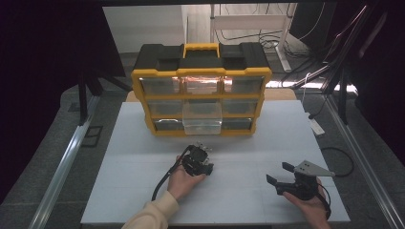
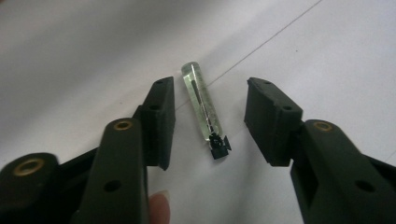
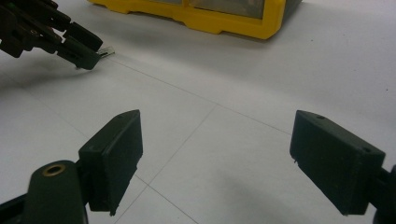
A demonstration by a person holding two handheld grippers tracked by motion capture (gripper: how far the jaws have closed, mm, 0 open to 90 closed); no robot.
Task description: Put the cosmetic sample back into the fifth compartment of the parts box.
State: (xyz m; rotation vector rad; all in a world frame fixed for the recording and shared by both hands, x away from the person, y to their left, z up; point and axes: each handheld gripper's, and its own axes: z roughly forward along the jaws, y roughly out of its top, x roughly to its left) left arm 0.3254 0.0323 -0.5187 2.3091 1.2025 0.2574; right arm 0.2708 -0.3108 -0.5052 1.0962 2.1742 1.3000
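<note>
Lowering my left claw over a little clear tube, I have one jaw on each side of it, but neither one touches it yet, so the claw is not holding anything. The tube lies flat on the white surface, its black cap toward 6 o'clock in the left gripper view. In the high view it sits at about 6 o'clock from the yellow and black drawer box, whose middle drawer is pulled out.

My right claw waits wide apart with nothing in it.

I think the round tube could roll or pop out sideways if the jaws squeeze it off-center. Squeezing too hard might crack it.

I can read no words or labels anywhere.
</note>
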